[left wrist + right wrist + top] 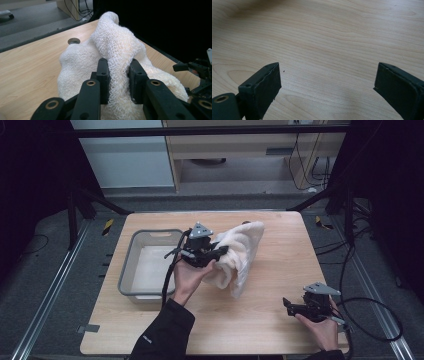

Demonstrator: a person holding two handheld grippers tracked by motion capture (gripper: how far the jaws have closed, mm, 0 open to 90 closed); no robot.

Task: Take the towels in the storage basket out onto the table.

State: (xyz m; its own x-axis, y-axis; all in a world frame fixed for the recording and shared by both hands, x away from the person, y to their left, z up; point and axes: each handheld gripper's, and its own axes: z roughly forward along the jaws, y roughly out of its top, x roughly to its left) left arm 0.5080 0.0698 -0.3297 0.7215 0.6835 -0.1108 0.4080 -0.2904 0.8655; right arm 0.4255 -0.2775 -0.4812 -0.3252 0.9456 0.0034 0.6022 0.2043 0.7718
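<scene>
Left hand-held gripper (117,75) clamped on fold of nubbly white knit towel (117,50); right hand-held gripper (327,85) jaws wide apart over pale wood-grain tabletop (324,37).

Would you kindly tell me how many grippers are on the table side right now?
2. The left gripper is shut on the white towel beside the grey tub; the right gripper is open over bare table at the near right.
</scene>
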